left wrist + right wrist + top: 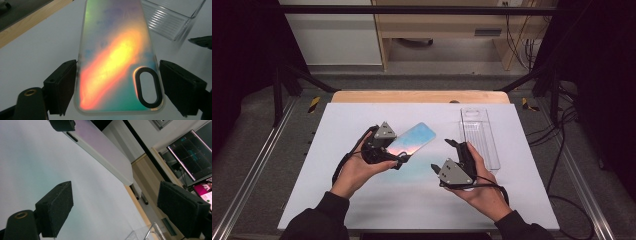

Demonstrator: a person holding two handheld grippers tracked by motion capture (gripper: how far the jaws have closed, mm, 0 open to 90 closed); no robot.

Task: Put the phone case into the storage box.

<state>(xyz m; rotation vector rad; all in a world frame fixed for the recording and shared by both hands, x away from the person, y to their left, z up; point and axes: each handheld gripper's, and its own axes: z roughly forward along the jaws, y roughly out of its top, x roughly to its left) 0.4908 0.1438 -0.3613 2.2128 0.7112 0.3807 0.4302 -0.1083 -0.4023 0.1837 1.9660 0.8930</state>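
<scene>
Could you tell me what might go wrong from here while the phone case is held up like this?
The left gripper clamps the iridescent phone case only near its camera cutout, so the long free end could tilt or slip. The open right gripper waits close beside it, next to the clear plastic tray; a hasty reach might knock either.

phone case [412, 139]: one, iridescent
clear plastic tray [480, 135]: one
grippers: two, left gripper [398, 161] and right gripper [443, 155]
hands: two
white table mat [352, 120]: one
monitors [191, 157]: one counted

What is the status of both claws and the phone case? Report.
Left claw shut on phone case, lifted. Right claw open, empty. Clear tray lies beyond, apart.
</scene>
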